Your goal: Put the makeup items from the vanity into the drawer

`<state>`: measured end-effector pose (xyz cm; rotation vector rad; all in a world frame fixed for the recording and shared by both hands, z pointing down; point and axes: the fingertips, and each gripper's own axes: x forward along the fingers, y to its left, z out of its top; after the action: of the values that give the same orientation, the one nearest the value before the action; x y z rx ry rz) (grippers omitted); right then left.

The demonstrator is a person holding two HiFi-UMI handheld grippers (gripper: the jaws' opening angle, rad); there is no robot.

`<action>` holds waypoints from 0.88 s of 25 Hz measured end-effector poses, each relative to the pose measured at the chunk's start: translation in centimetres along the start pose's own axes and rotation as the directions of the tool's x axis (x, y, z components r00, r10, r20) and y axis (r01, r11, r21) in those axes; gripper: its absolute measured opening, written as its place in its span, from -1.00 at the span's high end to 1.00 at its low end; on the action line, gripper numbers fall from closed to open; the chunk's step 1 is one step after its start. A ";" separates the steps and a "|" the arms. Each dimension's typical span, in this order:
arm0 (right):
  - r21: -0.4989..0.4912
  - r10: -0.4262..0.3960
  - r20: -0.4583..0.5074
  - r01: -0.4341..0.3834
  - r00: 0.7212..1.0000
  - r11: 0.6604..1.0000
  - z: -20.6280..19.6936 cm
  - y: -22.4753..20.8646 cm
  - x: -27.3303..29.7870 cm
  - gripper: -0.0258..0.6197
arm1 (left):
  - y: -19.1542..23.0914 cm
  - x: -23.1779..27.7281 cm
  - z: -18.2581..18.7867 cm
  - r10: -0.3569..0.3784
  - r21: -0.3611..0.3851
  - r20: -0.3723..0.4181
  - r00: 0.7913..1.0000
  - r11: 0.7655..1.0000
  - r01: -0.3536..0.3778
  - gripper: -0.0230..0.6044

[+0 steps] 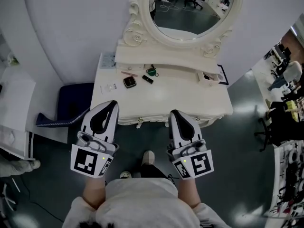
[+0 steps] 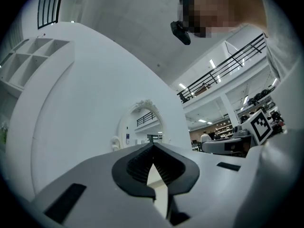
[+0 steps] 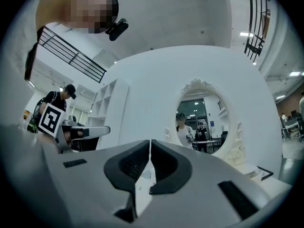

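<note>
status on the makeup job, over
Both shut, empty: left tongs, right tongs, short of vanity. Makeup items on top. Drawer closed. Nothing in the way.

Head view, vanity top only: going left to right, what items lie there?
Left to right: printed white leaflet → square black compact → small green round container → small open white box → black-edged flat card.

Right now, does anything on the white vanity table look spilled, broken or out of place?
Nothing looks spilled or broken. The dark square compact and small black tube lie loose on the white vanity top. Only the black-edged flat sheet sits askew at the right edge, perhaps overhanging it.
</note>
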<state>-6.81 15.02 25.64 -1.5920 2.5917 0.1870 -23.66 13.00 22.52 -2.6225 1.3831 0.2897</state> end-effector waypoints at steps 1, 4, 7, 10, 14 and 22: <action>0.002 0.008 0.003 -0.008 1.000 1.000 0.1 -0.8 0.4 0.84 | -0.2 0.8 0.0 0.004 0.003 0.004 1.000 1.000 -0.004 0.88; 0.002 0.028 0.007 -0.028 1.000 1.000 0.1 -3.2 1.4 0.84 | -0.6 3.0 -0.2 0.019 0.011 0.010 1.000 1.000 -0.019 0.88; 0.005 0.045 0.008 -0.046 0.999 0.999 0.0 -5.4 2.4 0.84 | -0.9 5.0 -0.3 0.035 0.017 0.017 0.999 0.999 -0.035 0.88; 0.015 0.058 0.013 -0.058 0.998 0.998 -0.1 -7.7 3.3 0.84 | -1.4 6.9 -0.5 0.044 0.022 0.020 0.999 0.999 -0.044 0.88; 0.027 0.082 0.018 -0.083 0.996 0.996 -0.4 -10.2 4.1 0.84 | -2.1 9.2 -1.1 0.070 0.048 0.001 0.998 0.996 -0.070 0.88; 0.048 0.141 0.024 -0.142 0.990 0.989 -1.5 -13.9 5.0 0.84 | -3.8 12.3 -1.3 0.110 0.079 0.017 0.994 0.991 -0.111 0.88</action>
<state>3.34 4.13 25.68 -1.3828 2.6725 0.1471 -13.57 5.07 20.96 -2.4809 1.5071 0.2585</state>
